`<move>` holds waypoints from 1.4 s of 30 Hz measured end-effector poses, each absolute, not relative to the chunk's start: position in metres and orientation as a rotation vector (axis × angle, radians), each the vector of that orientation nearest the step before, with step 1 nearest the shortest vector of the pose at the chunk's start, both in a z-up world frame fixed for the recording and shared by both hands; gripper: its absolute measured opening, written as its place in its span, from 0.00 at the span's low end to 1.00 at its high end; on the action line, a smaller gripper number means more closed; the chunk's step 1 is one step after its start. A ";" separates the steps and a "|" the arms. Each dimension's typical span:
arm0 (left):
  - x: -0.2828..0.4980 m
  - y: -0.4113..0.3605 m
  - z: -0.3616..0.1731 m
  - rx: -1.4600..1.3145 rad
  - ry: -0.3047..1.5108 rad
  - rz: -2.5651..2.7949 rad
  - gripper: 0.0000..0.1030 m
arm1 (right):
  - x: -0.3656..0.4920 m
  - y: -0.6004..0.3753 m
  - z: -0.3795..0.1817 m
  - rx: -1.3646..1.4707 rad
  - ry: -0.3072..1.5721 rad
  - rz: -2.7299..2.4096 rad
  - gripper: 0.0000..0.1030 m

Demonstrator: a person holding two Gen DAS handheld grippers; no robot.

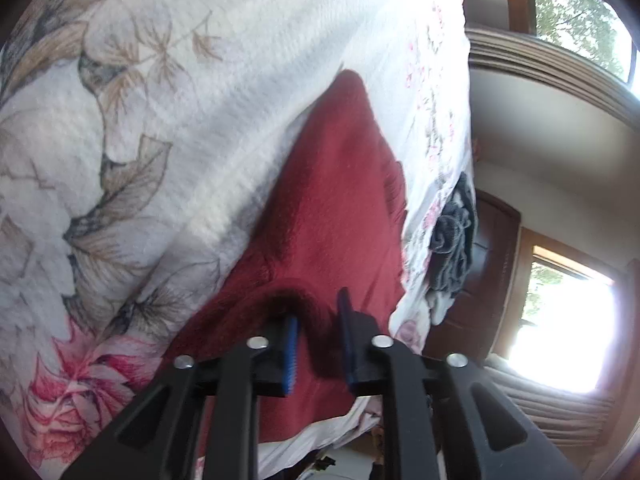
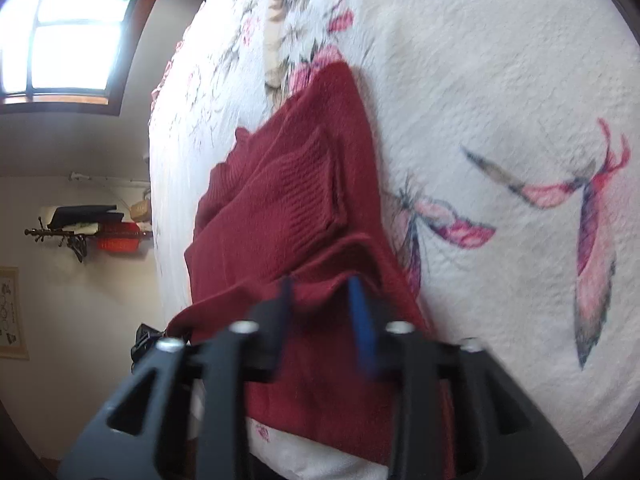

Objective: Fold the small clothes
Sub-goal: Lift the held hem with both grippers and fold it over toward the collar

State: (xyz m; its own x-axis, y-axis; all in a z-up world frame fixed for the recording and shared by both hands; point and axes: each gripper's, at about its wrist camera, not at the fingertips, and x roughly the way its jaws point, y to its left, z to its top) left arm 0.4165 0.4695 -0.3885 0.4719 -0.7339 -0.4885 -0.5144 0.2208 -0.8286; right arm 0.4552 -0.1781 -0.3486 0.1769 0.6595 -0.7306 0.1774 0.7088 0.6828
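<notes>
Left wrist view: the dark red knit sweater (image 1: 332, 200) lies on a bed under a white quilt (image 1: 208, 92) printed with grey-brown leaves and pink flowers. The left claw (image 1: 318, 334) is right down at the near edge of the sweater, its two blue-padded fingers (image 1: 291, 354) standing apart with a raised fold of red knit humped up around the left finger. The gap between the pads is plain to see, so the claw is spread, not pinching; whether the fold is touching the pad I cannot tell. Off by the quilt's right edge sits a crumpled grey garment (image 1: 456, 236), well apart from the sweater. Beyond the bed, a dark wooden door (image 1: 492, 264) and bright windows (image 1: 568, 320).

Right wrist view: same sweater (image 2: 288, 216), here showing a ribbed cuff or hem panel lying folded across its middle. The right claw (image 2: 320, 300) sits at the sweater's near edge, blue pads (image 2: 362, 320) apart, a ridge of red knit rising between them. Spread again, and blurred. Butterflies and pink blooms are printed on the quilt (image 2: 500, 100). To the left, an arched window (image 2: 76, 28) and a wall shelf (image 2: 92, 224) holding dark and red items.
</notes>
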 end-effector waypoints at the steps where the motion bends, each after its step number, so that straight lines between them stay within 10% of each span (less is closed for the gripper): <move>1: 0.416 0.469 -0.385 -1.413 1.163 -0.227 0.24 | 0.456 -0.181 -0.343 0.743 1.357 0.393 0.49; 19: 0.446 0.400 -0.341 -0.510 1.271 -0.152 0.57 | 0.447 -0.169 -0.362 0.471 1.386 0.426 0.50; 21: 0.445 0.394 -0.342 -0.460 1.282 -0.159 0.54 | 0.446 -0.164 -0.365 0.444 1.387 0.425 0.50; 23: 0.442 0.394 -0.343 -0.418 1.288 -0.147 0.21 | 0.446 -0.160 -0.367 0.434 1.386 0.428 0.49; 25: 0.437 0.393 -0.340 -0.416 1.265 -0.140 0.11 | 0.444 -0.155 -0.367 0.411 1.379 0.436 0.29; 28: 0.429 0.390 -0.333 -0.406 1.218 -0.145 0.08 | 0.438 -0.150 -0.360 0.341 1.344 0.428 0.07; 42: 0.419 0.399 -0.232 -0.405 0.932 -0.201 0.07 | 0.433 -0.154 -0.264 0.279 1.098 0.459 0.05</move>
